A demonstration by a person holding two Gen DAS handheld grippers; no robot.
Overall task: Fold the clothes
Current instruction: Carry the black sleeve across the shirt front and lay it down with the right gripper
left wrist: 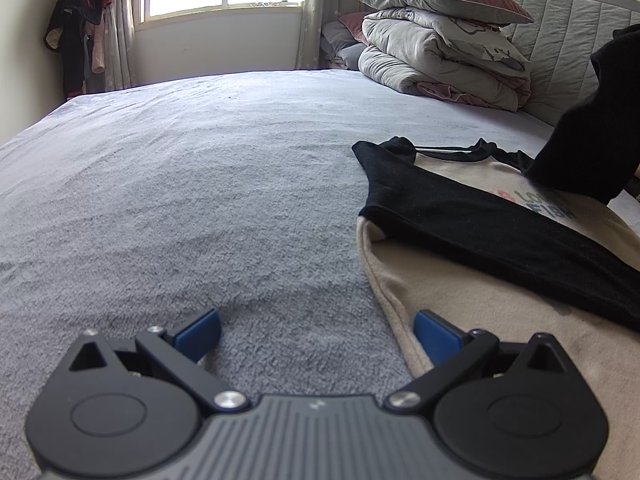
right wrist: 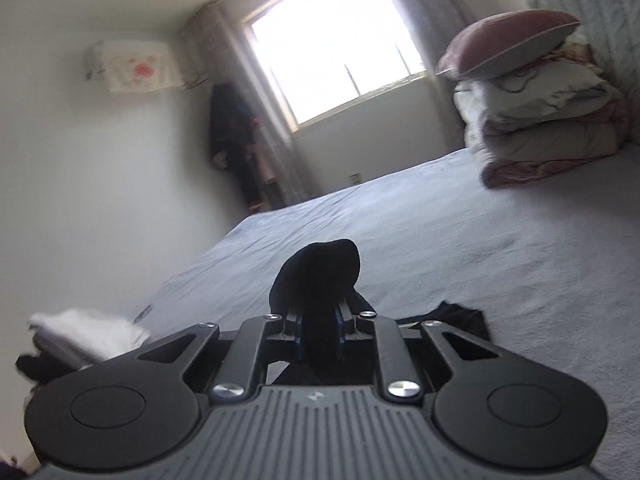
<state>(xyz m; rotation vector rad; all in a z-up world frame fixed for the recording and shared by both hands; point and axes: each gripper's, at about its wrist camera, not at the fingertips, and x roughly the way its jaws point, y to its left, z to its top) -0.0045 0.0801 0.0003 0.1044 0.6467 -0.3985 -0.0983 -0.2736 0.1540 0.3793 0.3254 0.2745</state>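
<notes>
while the left tongs (left wrist: 316,332) hang low over the bed (left wrist: 200,184) with their blue pads spread wide and nothing between them, the right pad (left wrist: 436,334) sits at the hem of the shirt (left wrist: 472,296). shirt: beige body, black sleeves, lying flat on the right part of the grey bed cover; one black sleeve (left wrist: 480,220) is folded across the chest, partly covering coloured print. right tongs (right wrist: 320,336) are nearly closed, pinching black cloth (right wrist: 316,276) that bulges up past the pads; right view blurred. folded quilts (left wrist: 444,60) with a pillow on top sit by the headboard. white folded pile (right wrist: 88,334) lies at the bed's left edge in the right view.
</notes>
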